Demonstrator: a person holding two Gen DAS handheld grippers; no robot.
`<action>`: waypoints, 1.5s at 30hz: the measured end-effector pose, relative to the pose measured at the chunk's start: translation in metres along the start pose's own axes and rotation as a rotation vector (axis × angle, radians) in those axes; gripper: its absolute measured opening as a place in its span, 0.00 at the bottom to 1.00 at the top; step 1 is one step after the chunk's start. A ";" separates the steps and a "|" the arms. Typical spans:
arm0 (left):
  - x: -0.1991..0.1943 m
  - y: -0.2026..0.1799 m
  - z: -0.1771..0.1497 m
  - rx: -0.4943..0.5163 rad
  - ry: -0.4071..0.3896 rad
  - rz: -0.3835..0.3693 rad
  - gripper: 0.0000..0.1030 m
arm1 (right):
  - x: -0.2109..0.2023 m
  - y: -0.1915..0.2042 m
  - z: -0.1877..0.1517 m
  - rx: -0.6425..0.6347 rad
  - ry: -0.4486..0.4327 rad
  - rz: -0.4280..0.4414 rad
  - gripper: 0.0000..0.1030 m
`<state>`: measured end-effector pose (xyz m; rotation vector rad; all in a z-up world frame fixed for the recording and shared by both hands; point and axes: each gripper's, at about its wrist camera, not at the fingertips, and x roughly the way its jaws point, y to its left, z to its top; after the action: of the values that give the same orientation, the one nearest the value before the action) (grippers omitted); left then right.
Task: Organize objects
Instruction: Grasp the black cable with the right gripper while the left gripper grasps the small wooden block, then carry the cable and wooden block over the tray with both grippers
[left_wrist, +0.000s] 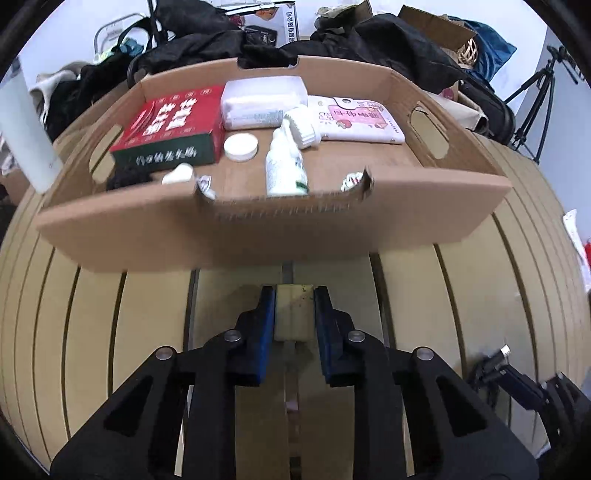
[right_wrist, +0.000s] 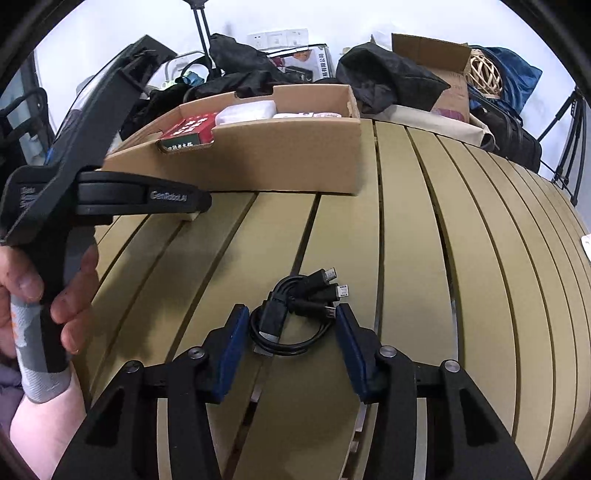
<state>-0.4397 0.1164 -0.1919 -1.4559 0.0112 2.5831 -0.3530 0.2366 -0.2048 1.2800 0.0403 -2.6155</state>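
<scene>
A cardboard tray stands on the slatted table and holds a red and green box, a white pack, a pink printed pouch, a white bottle and a round white lid. My left gripper is shut on a cream block, held just in front of the tray's near wall. In the right wrist view, my right gripper is open around a coiled black cable with several plugs, lying on the table. The left gripper and the tray show there too.
Black bags and clothes and open cardboard boxes are piled behind the tray. A tripod stands at the far right. The beige slatted table stretches to the right of the cable. The person's hand holds the left gripper's handle.
</scene>
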 end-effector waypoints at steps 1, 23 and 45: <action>-0.003 0.002 -0.002 -0.009 0.008 -0.012 0.17 | -0.001 -0.001 0.001 0.005 0.005 0.006 0.48; -0.274 0.044 -0.151 -0.082 -0.236 -0.086 0.17 | -0.194 0.023 -0.098 -0.043 -0.091 0.072 0.47; -0.288 0.028 -0.134 -0.004 -0.258 -0.142 0.17 | -0.215 0.016 -0.067 -0.077 -0.135 0.090 0.47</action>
<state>-0.1844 0.0334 -0.0192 -1.0722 -0.1268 2.6315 -0.1702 0.2702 -0.0774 1.0531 0.0584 -2.5903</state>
